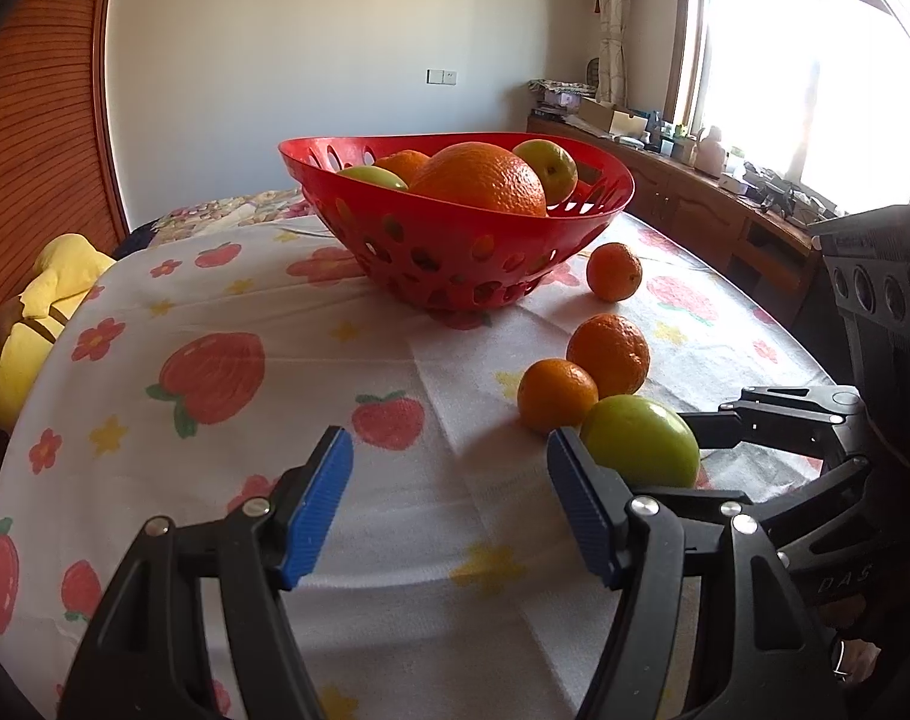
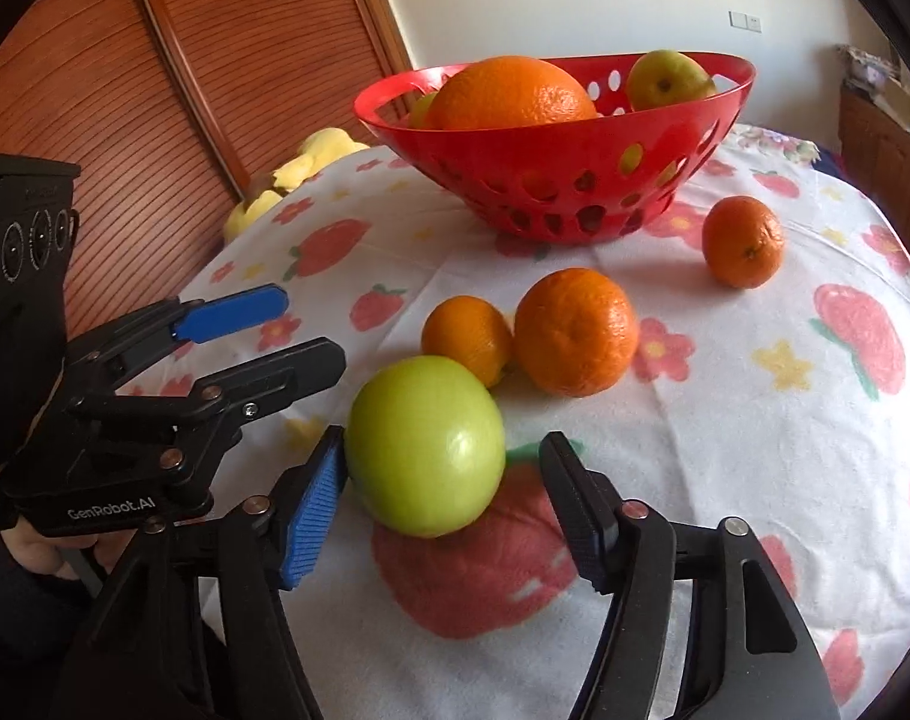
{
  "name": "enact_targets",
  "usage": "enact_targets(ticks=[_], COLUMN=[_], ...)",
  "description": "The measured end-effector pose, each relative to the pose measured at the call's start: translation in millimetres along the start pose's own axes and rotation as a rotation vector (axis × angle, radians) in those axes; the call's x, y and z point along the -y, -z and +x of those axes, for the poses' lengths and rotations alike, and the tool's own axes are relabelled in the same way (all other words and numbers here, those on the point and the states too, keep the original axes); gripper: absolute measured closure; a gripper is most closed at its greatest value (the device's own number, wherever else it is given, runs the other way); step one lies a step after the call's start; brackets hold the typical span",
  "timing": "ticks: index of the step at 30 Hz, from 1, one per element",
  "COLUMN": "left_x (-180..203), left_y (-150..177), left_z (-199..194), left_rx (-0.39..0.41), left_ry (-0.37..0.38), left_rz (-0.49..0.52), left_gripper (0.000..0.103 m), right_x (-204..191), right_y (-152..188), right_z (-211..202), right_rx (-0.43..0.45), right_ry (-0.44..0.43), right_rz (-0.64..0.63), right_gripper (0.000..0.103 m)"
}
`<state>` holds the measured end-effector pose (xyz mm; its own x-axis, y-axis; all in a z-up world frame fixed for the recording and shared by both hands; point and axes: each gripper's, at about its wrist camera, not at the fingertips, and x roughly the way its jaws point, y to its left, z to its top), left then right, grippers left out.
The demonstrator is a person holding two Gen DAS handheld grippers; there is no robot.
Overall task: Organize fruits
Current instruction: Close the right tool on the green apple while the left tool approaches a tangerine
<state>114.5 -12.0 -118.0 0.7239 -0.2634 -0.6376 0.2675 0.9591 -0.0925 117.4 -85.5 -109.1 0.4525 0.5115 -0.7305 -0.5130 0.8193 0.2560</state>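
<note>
A red perforated basket (image 1: 455, 252) (image 2: 574, 150) stands on the strawberry-print tablecloth (image 1: 227, 312) and holds a large orange (image 1: 478, 177) and green apples. Three oranges lie on the cloth: a small one (image 2: 466, 336), a bigger one (image 2: 574, 330) and one near the basket (image 2: 742, 240). A green apple (image 2: 425, 444) (image 1: 640, 441) lies between the open fingers of my right gripper (image 2: 443, 504); the left pad touches it, the right pad stands apart. My left gripper (image 1: 449, 504) is open and empty, just left of the apple.
A yellow plush toy (image 1: 29, 324) sits at the table's left edge. A wooden slatted door (image 2: 155, 90) stands behind it. A cluttered cabinet (image 1: 694, 180) runs under the window at the right.
</note>
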Motion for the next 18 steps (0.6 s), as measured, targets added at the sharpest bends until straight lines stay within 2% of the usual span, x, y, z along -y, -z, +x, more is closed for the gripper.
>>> enact_targets(ticks=[2, 8, 14, 18], left_x=[0, 3, 9, 17], left_y=[0, 1, -4, -10], left_z=[1, 3, 4, 12], left_rx=[-0.002, -0.010, -0.013, -0.046], left_ry=[0.000, 0.000, 0.010, 0.021], left_rz=[0.001, 0.014, 0.030, 0.054], left_gripper=[0.035, 0.035, 0.035, 0.035], right_x=[-2, -5, 0, 10], right_y=[0, 3, 3, 0], right_z=[0, -2, -14, -30], right_rx=[0.007, 0.025, 0.053, 0.089], right_ry=[-0.013, -0.009, 0.040, 0.082], right_rz=[-0.005, -0.018, -0.015, -0.011], right_gripper=[0.051, 0.051, 0.051, 0.051])
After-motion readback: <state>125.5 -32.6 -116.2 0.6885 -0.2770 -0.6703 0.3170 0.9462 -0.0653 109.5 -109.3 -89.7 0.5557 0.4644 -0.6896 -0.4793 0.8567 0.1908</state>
